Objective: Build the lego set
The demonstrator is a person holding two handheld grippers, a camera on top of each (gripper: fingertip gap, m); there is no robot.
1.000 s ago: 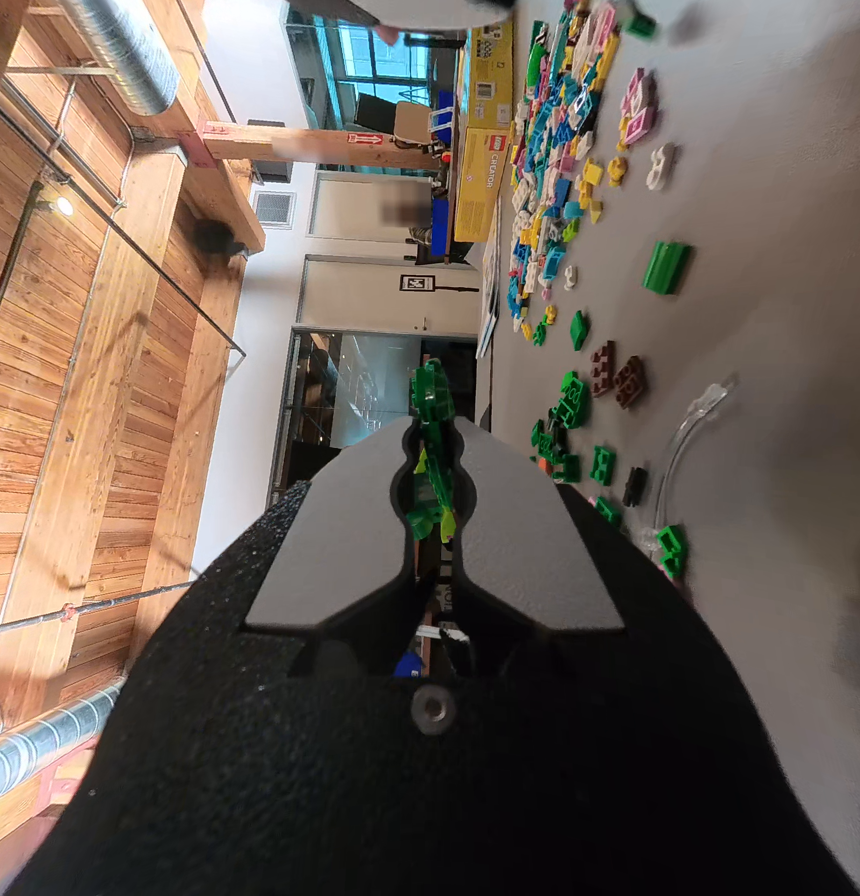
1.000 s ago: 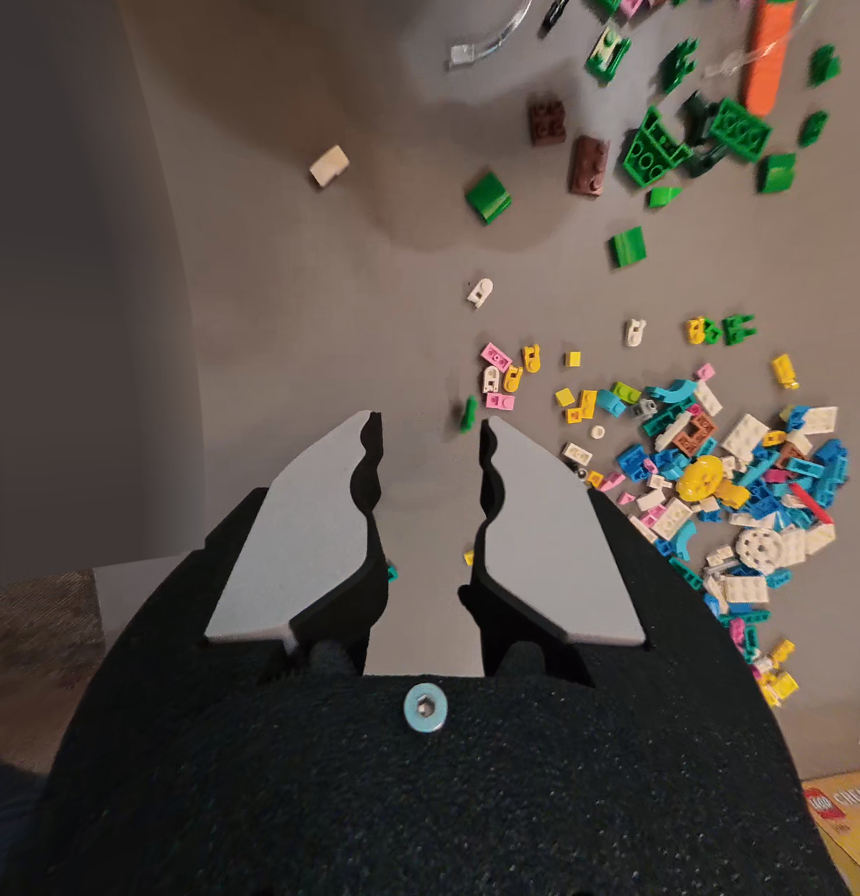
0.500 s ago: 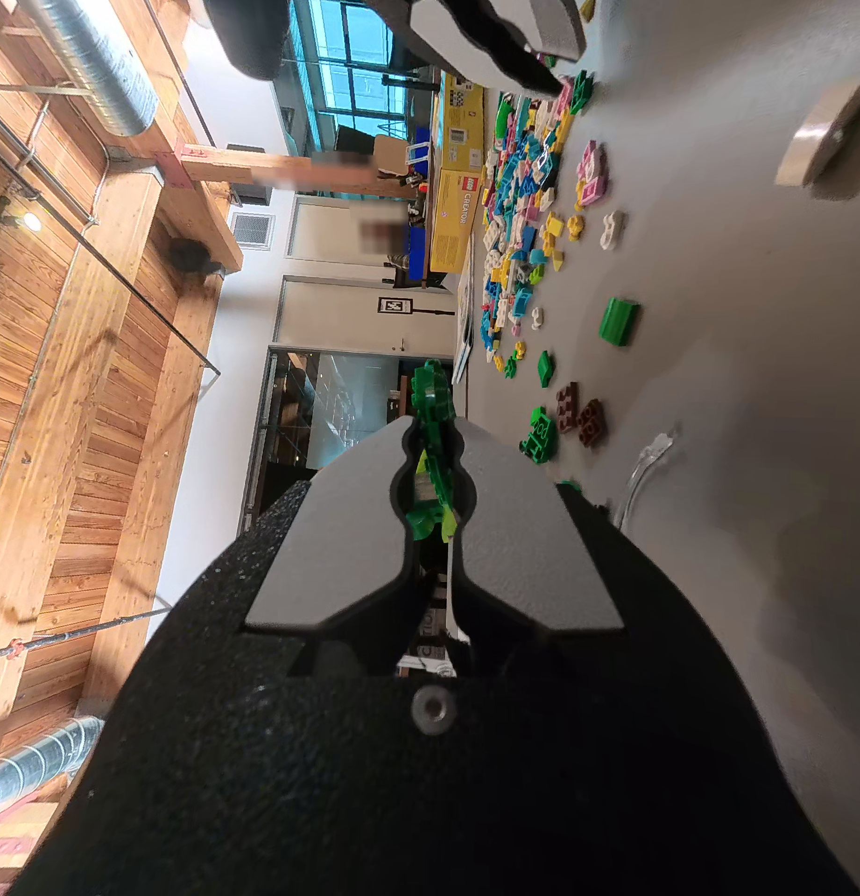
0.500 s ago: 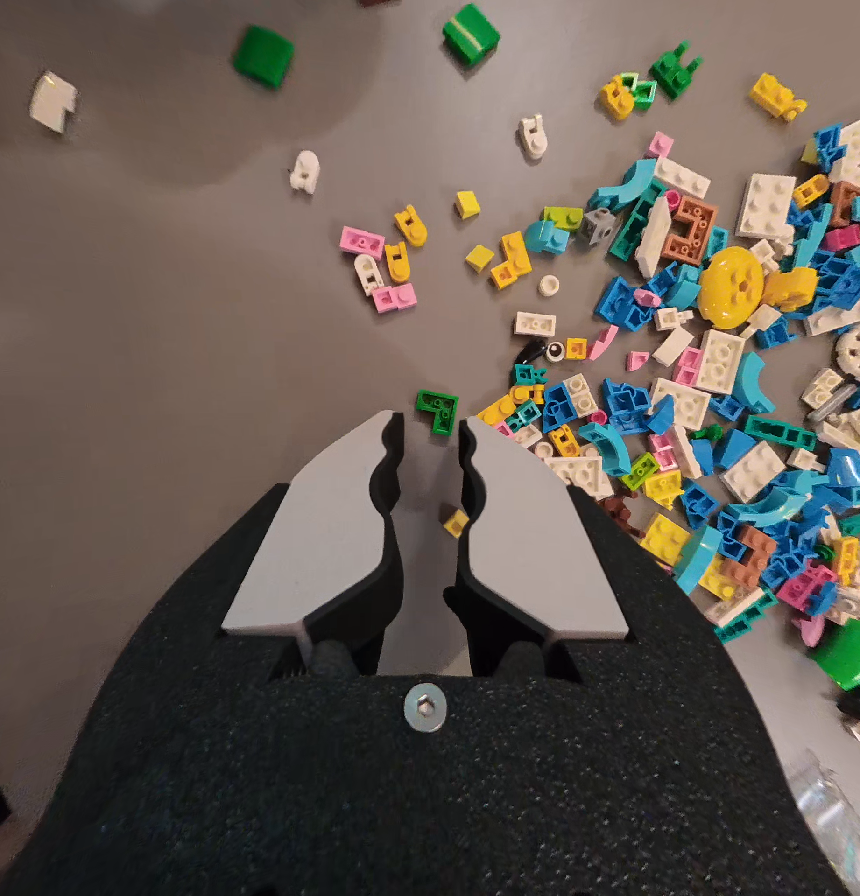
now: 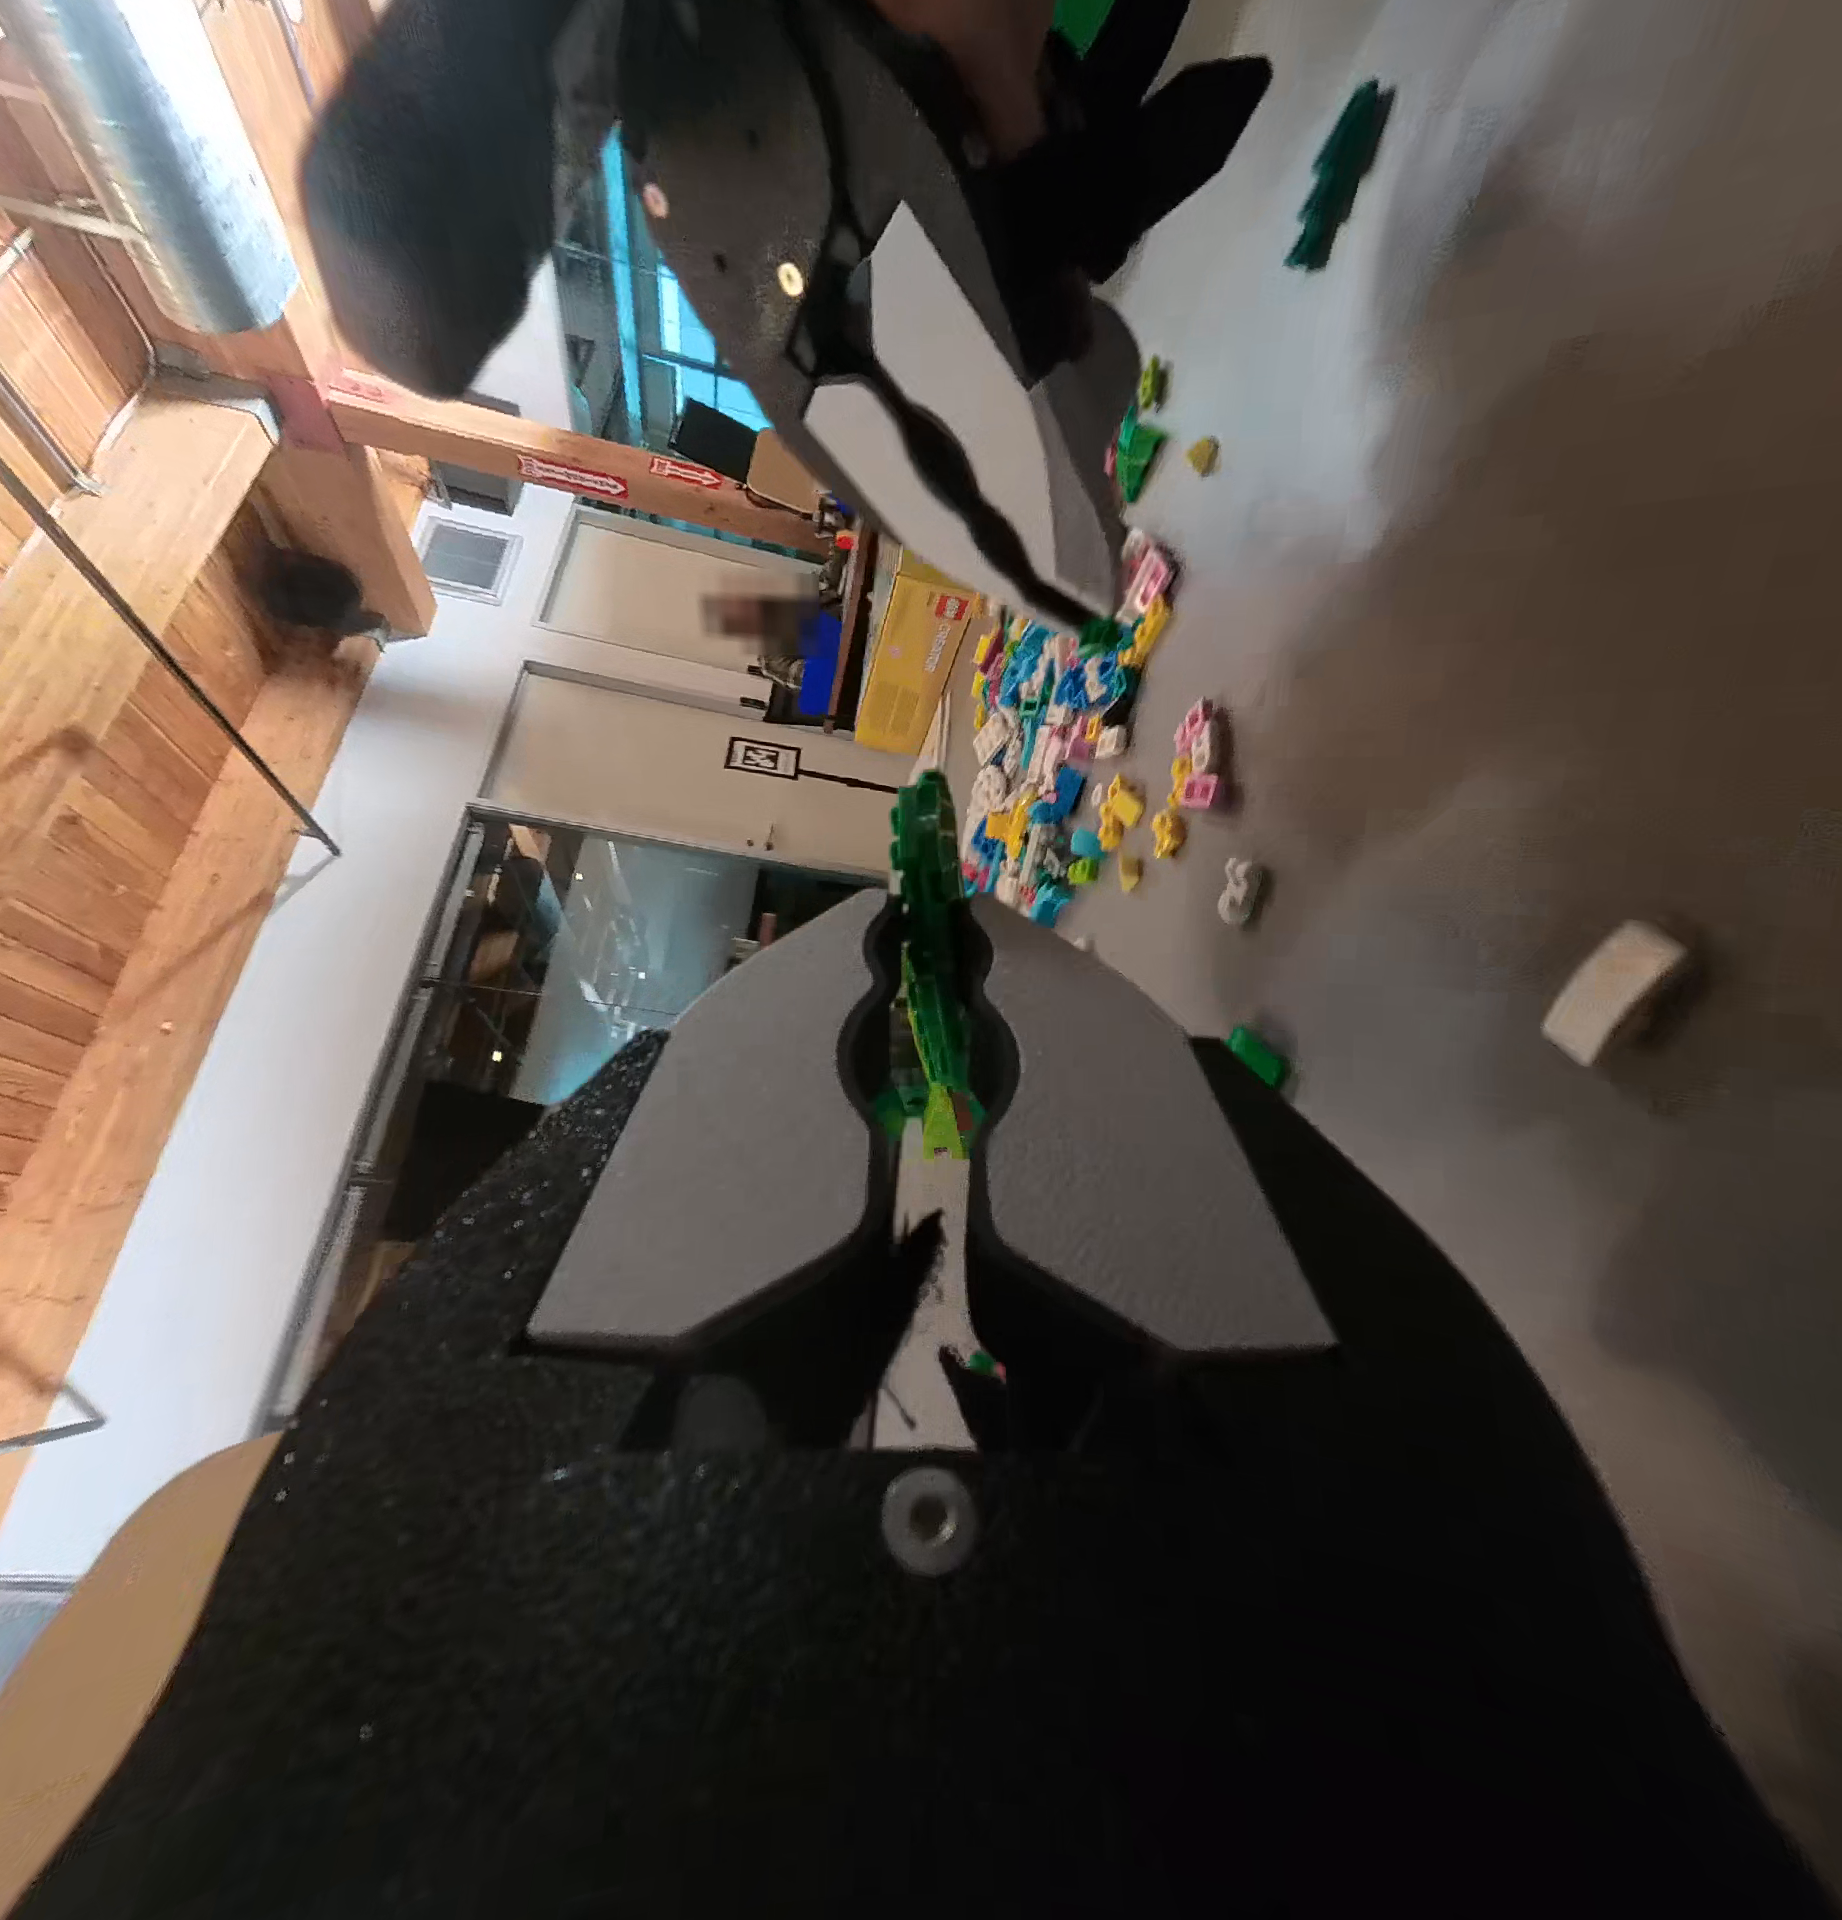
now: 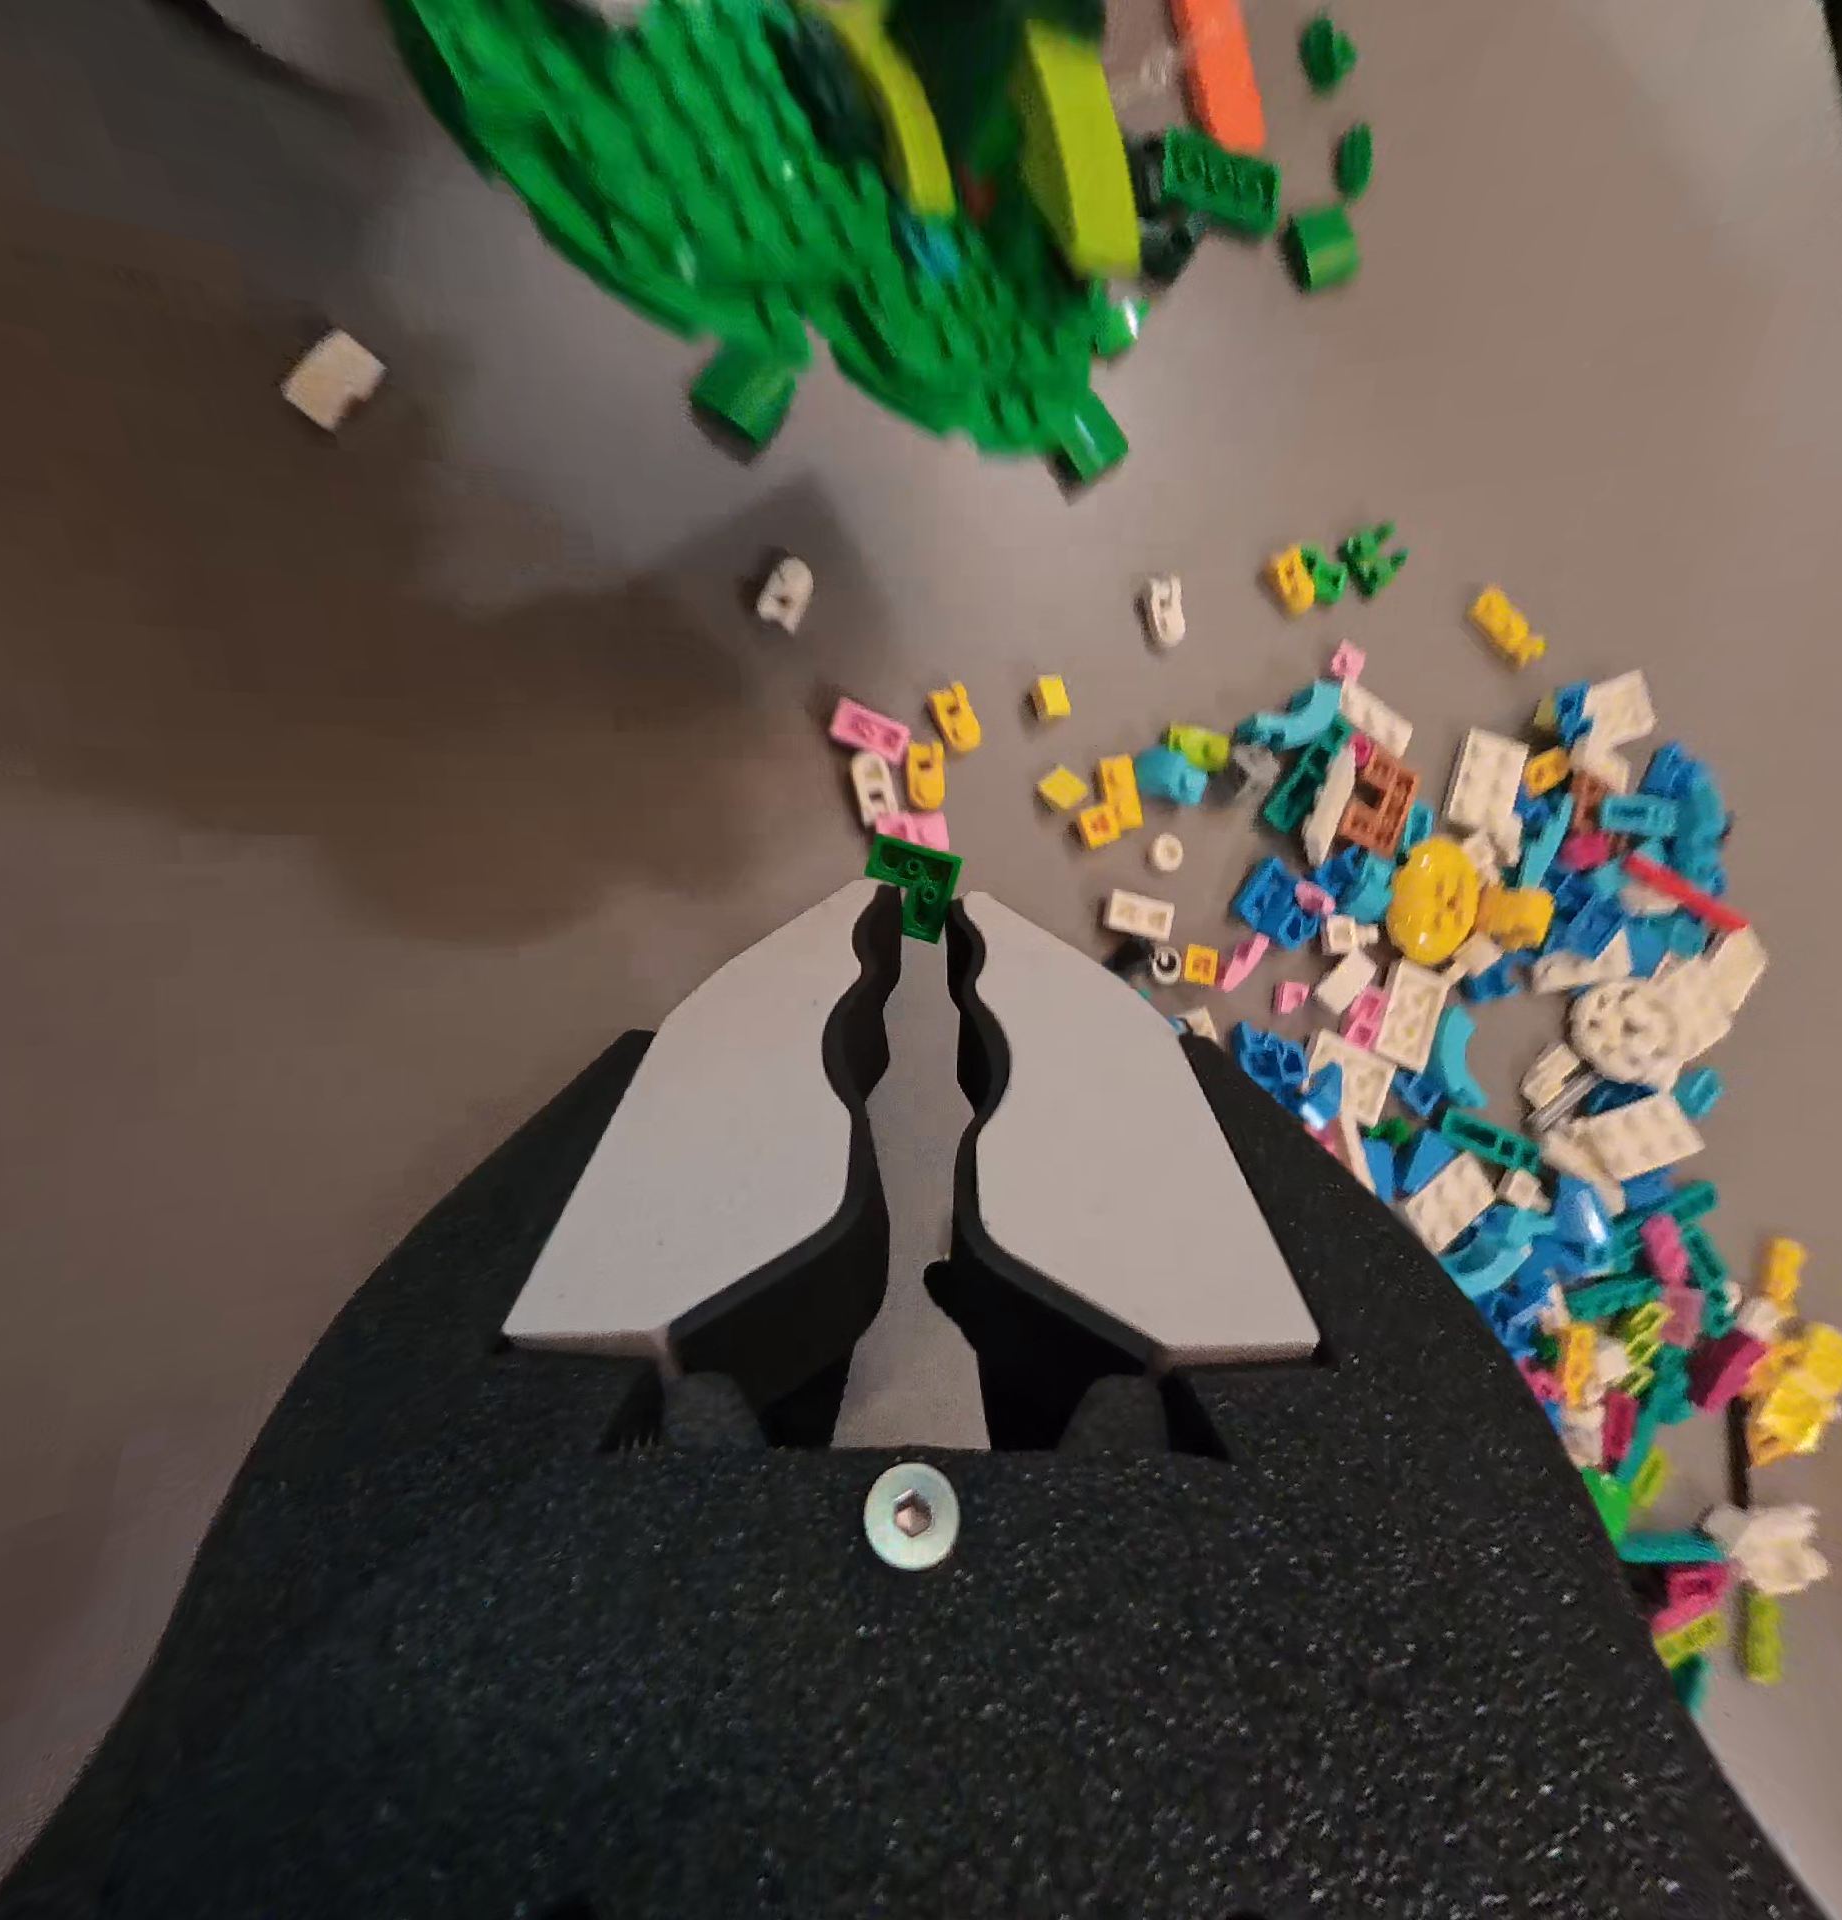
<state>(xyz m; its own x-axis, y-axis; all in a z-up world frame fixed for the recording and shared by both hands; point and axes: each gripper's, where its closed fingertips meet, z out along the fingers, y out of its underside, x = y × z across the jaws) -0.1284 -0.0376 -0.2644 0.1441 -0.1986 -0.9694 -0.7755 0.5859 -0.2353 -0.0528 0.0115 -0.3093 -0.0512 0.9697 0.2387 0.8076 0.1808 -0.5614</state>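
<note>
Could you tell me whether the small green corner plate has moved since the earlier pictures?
Yes. The small green corner plate is now pinched at the right gripper fingertips, lifted from the table.

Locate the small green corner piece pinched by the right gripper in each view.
Left wrist view: upper centre, a green speck at the far gripper's tips, small green corner piece.
Right wrist view: centre, at the fingertips.
Shared landmark: tan block alone on the table.

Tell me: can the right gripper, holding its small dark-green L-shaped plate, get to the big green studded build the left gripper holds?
Probably yes. The right gripper pinches the plate, and only open air separates it from the build.
</note>
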